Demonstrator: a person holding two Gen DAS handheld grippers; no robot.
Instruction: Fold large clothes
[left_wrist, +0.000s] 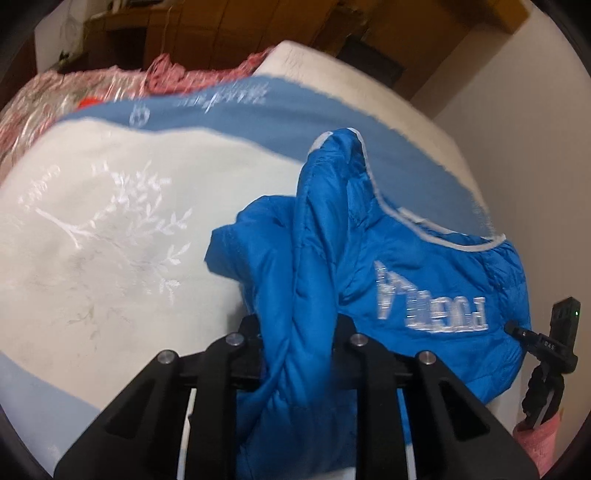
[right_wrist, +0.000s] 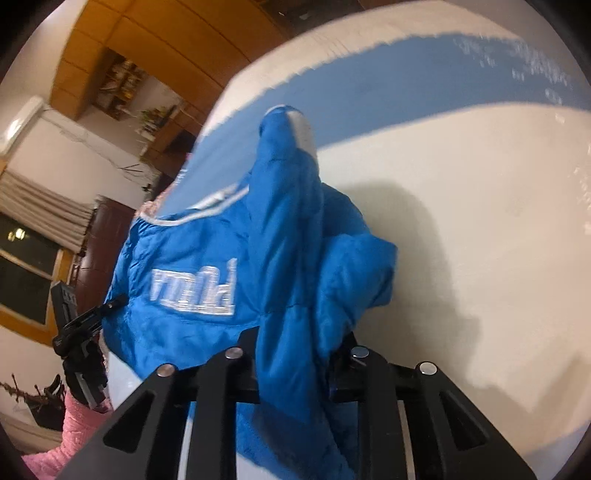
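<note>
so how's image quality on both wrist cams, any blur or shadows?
Left wrist: motion blur smears the white-and-blue bedspread; strong fisheye bending. Right wrist: the bright blue padded jacket throws a soft shadow on the bedspread; its lettering is blurred.

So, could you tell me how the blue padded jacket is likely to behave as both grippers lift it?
The blue jacket probably sags floppily: its fabric bunches and droops. Its quilted puffiness suggests lightness. The smooth shell may slip.
</note>
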